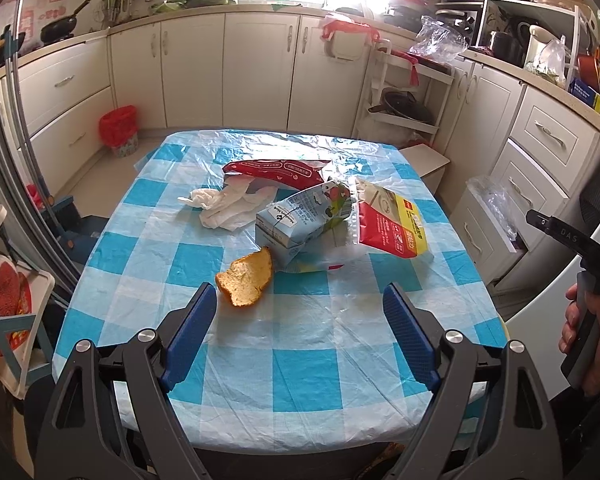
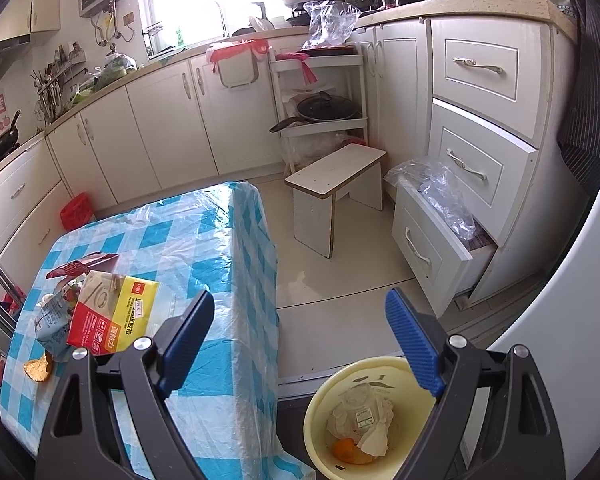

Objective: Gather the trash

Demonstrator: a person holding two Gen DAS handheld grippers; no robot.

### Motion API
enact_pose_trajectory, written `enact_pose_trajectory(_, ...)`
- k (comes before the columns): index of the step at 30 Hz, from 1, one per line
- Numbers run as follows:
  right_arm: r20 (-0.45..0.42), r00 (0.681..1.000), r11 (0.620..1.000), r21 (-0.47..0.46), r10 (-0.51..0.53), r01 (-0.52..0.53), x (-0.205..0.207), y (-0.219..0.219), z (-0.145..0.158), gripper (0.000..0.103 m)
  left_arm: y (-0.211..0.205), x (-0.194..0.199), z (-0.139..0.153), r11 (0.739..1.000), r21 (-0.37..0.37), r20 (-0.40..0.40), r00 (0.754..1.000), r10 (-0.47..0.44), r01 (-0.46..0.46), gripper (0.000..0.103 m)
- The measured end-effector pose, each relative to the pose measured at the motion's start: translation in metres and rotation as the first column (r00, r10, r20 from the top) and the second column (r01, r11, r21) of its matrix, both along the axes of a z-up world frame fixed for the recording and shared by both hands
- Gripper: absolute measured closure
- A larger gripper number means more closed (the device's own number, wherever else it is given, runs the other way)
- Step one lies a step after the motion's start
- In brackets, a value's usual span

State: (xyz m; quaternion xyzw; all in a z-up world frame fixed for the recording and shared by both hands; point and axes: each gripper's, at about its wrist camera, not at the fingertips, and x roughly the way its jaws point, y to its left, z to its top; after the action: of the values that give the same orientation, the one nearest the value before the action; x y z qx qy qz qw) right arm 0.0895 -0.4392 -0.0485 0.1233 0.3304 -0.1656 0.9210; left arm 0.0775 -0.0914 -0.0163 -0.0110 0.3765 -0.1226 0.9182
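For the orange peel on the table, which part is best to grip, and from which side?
Probably the raised upper edge of the orange peel, which curls up off the tablecloth. Bring the open left hand-held gripper from the near side, one finger on each face of that thin edge.

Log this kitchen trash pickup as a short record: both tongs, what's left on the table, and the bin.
left tongs: open, empty, over the table's near part
right tongs: open, empty, beside the table above the bin
table: blue-checked plastic cover
on table: orange peel, milk carton, crumpled tissue, red wrapper, red-yellow packet
nearest left tongs: orange peel
bin: pale yellow, on the floor, already holds paper scraps and orange peel
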Motion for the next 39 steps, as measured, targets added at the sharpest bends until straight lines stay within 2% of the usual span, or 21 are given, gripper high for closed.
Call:
enact_pose_trajectory(24,-0.010,1.000,1.000,0.005,0.019,-0.019,0.002,0.005,-0.002,0.019,0.001,0.003,-0.003,1.000,0.013,0.002,1.000,-0.006,0.006,0.022)
enact_pose_trajectory(32,-0.004,0.999,0.999,0.003,0.035,-0.035,0.002,0.010,0.001,0.019,0.019,0.022,0.000,0.996,0.085,0.052,0.998,-0.036,0.031,0.022)
enact_pose_trajectory(39,0.031,0.999,0.998,0.044,0.038,-0.040,0.001,0.006,0.005,0.019,0.017,0.061,0.000,0.990,0.134,0.041,0.997,-0.058,0.052,0.022)
